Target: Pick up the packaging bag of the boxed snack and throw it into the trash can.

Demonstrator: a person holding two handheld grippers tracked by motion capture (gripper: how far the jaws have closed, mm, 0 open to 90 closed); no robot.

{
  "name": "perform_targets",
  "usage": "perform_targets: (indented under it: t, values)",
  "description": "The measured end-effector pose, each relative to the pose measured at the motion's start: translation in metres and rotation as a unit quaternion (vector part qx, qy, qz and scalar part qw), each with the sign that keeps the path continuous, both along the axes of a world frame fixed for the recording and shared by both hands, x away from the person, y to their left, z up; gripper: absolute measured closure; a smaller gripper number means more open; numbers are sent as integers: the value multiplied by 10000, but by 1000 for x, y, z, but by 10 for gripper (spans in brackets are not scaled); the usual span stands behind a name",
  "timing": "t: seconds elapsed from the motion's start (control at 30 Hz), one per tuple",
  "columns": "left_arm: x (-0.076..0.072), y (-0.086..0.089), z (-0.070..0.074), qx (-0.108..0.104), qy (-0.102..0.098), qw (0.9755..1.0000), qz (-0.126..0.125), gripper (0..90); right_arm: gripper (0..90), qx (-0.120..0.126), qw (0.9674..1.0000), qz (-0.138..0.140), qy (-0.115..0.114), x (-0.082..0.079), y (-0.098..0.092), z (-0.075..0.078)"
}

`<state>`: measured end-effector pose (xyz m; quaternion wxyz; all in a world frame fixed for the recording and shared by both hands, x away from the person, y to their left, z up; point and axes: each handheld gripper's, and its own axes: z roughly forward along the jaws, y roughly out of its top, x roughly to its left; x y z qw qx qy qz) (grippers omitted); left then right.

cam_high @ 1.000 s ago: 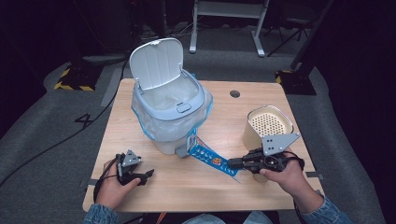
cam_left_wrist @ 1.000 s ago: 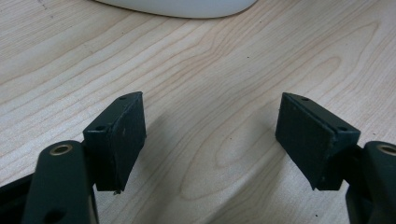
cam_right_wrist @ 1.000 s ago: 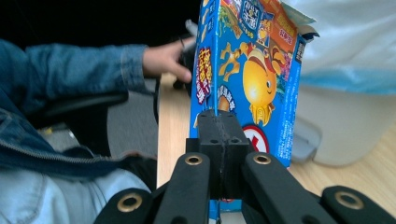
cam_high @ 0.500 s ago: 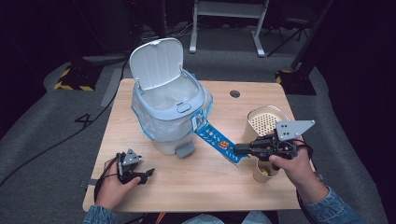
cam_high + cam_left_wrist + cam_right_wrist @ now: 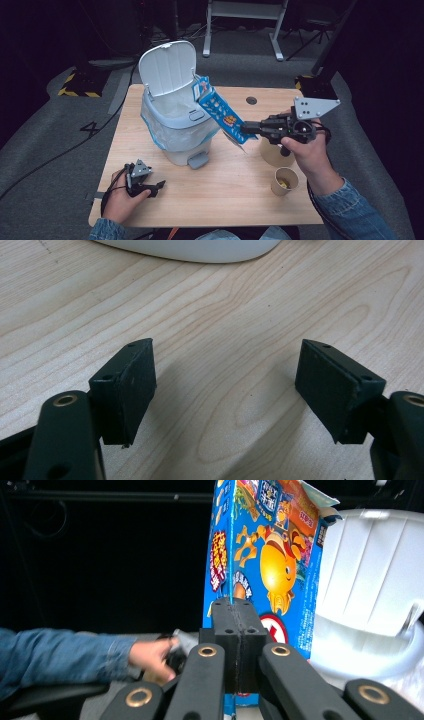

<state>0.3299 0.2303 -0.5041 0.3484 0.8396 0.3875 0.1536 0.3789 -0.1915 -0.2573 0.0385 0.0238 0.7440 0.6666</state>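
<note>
Blue snack box (image 5: pixel 218 108), pinched flat in right tongs (image 5: pixel 248 129), best tipped over lidded bin (image 5: pixel 175 125) before letting go; left tongs (image 5: pixel 159 186) spread, idle.

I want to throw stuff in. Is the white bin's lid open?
Open: the white plastic bin's hinged lid stands upright behind the rim.

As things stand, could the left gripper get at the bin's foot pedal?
Probably yes: the left gripper rests open and empty on the table, with bare wood between it and the pedal.
</note>
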Motion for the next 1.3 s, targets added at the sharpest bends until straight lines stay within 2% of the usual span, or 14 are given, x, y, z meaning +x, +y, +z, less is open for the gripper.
perform_targets:
  t: [0.13,0.23,0.37,0.43,0.77,1.03,1.3]
  values:
    - [0,-1,0,-8,13,10000,-2,246,900,86,9999,-88,-76,8,11,9]
    - [0,-1,0,-34,30,10000,6,246,900,183,9994,-231,-156,23,23,18]
    - [1,-1,0,-7,15,10000,-10,246,900,266,9990,-292,-201,35,30,25]
    - [2,-1,0,-3,15,10000,-12,247,900,356,9986,-329,-232,46,37,30]
    - [2,-1,0,5,11,10000,-14,247,900,541,9969,-454,-337,75,67,41]
    - [2,-1,0,-1,12,10000,-11,246,900,634,9950,-694,-328,92,79,38]
    - [2,-1,0,1,12,10000,-13,247,900,627,9939,-839,-335,95,99,24]
